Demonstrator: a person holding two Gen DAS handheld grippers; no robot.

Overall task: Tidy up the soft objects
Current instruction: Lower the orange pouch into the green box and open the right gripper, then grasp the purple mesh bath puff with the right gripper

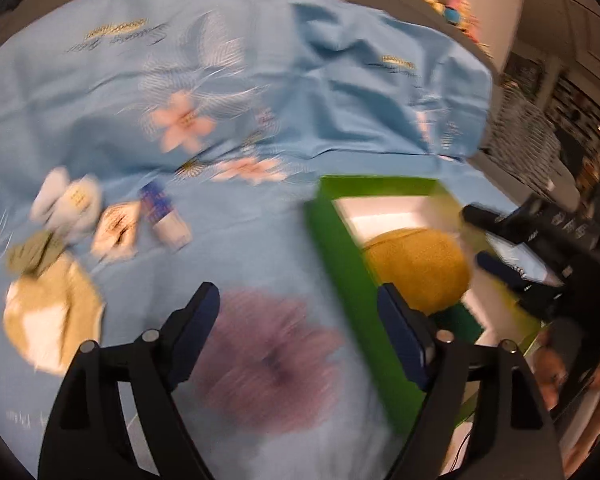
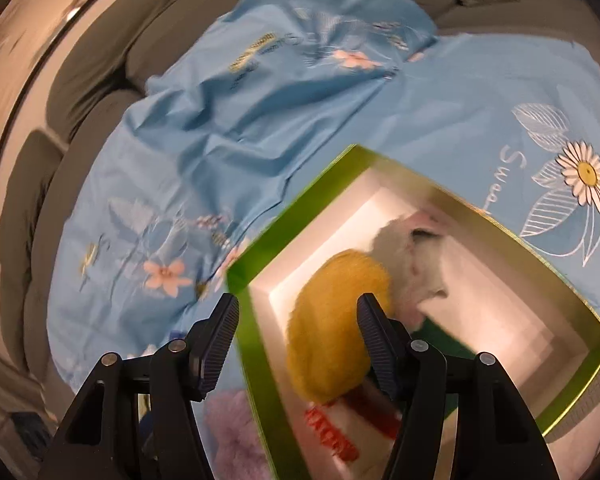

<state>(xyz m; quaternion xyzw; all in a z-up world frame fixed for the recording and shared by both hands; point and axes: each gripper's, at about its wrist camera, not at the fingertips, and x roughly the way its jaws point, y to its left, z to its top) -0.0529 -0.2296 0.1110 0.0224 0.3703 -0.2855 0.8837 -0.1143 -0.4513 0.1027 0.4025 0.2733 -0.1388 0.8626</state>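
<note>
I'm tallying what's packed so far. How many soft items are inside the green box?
3 visible: a yellow plush in the middle of the green box, a white plush behind it, and a white red-lettered item in front. More may be hidden underneath.

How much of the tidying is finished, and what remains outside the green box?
Done: a yellow plush and a white plush lie inside the green box.
In hand: nothing; the left tool and right tool are open, the left above a purple plush.
Left: the purple plush, a tan plush and several small items on the blue sheet.
</note>
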